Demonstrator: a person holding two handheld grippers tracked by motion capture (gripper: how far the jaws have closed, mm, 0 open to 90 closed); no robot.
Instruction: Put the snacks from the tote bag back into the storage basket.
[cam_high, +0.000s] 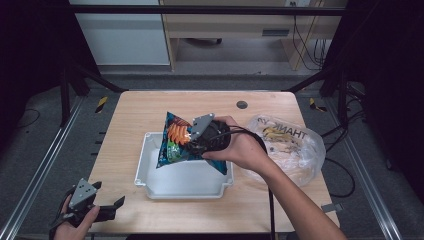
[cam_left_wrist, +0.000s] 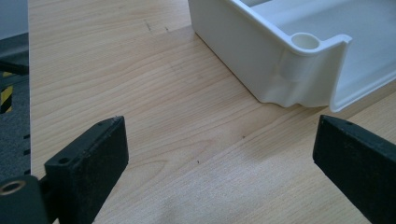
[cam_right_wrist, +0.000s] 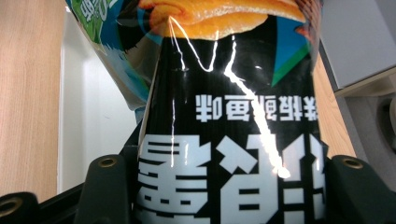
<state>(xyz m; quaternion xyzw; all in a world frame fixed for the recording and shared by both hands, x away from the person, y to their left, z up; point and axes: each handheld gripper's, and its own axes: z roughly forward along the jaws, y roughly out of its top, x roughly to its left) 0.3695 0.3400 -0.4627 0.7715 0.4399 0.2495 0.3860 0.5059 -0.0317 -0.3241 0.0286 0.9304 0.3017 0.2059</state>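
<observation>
The right gripper (cam_high: 192, 142) holds a snack bag (cam_high: 175, 142) above the white tray (cam_high: 150, 177), which stands near the middle of the wooden desk (cam_high: 135, 107), a little toward the near edge. In the right gripper view the two black fingers (cam_right_wrist: 105, 191) press on the bag (cam_right_wrist: 224, 140) from both sides, so they are closed on it and the foil between them is creased and shiny. The bag is dark blue and black, with an orange picture of snacks and large white letters that appear upside down in that view. In the high view the bag hangs tilted over the left and far part of the tray, with its lower corner inside the line of the tray's rim; I cannot tell if it touches the bottom of the tray.

The left gripper (cam_high: 107, 210) is at the near left corner of the desk, well apart from the bag. In the left gripper view its fingers (cam_left_wrist: 88, 158) stand wide apart and there is nothing between them, only the bare wood of the desk (cam_left_wrist: 154, 93). A corner of the tray (cam_left_wrist: 303, 70) is just ahead of them.

A clear plastic bag (cam_high: 295, 150) with some things inside lies at the right edge of the desk, just beside the tray and behind the right hand (cam_high: 240, 147).
</observation>
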